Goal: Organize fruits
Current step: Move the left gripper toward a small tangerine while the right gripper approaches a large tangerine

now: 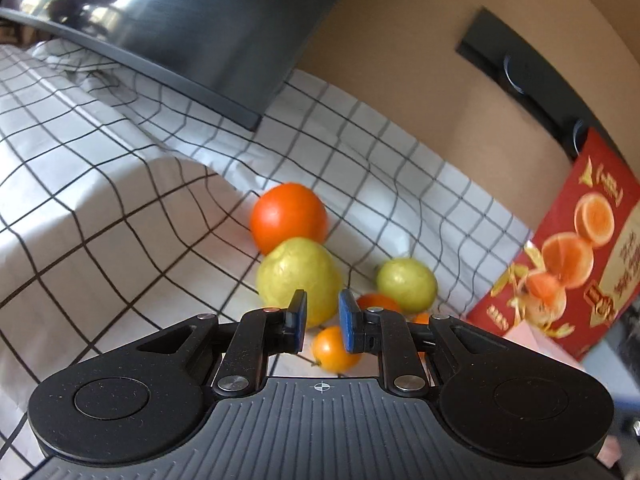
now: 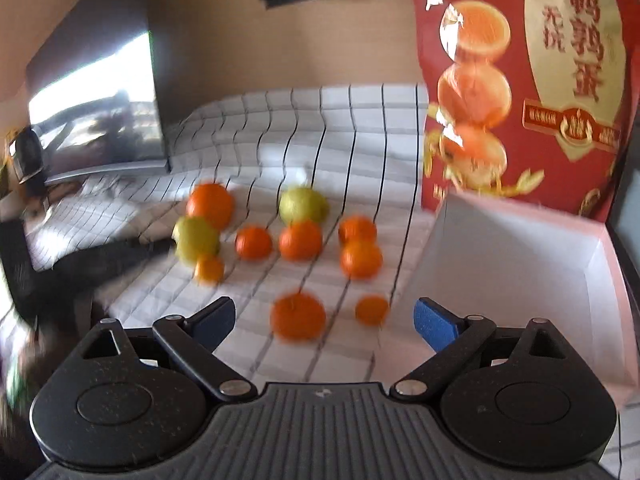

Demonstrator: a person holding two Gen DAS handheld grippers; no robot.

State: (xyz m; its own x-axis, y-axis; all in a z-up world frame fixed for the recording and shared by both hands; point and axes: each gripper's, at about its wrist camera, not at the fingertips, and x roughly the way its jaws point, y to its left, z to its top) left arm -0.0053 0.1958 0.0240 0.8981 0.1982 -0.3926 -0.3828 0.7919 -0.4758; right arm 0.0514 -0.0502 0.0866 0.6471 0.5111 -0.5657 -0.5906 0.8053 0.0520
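Checked white cloth (image 2: 352,140) covers the table, rumpled into folds toward the far wall, which is plain tan. At far left a dark monitor (image 2: 100,92) leans over the cloth, its screen only glare and blurred reflections; what stands below and left of it is too smeared to name.

From the left wrist view, the left gripper (image 1: 322,322) has its blue pads nearly together with nothing between them. Just beyond it a large orange (image 1: 289,216) sits touching a big yellow-green fruit (image 1: 298,276), and a second green fruit (image 1: 406,283) lies to the right. A small orange (image 1: 330,346) is partly hidden behind the pads, and two more orange fruits are mostly covered by the right finger.

In the right wrist view the fruits are spread in the middle of the cloth, all blurred; about eight orange ones and two green ones can be counted. A near orange (image 2: 298,316) lies between and beyond the fingers of the right gripper (image 2: 325,322), whose jaws stand wide apart, holding nothing.

At right an open pale box (image 2: 520,264) lies empty, its near edge cut off. Behind it stands a red printed bag (image 2: 520,80), cropped by the top of the frame.
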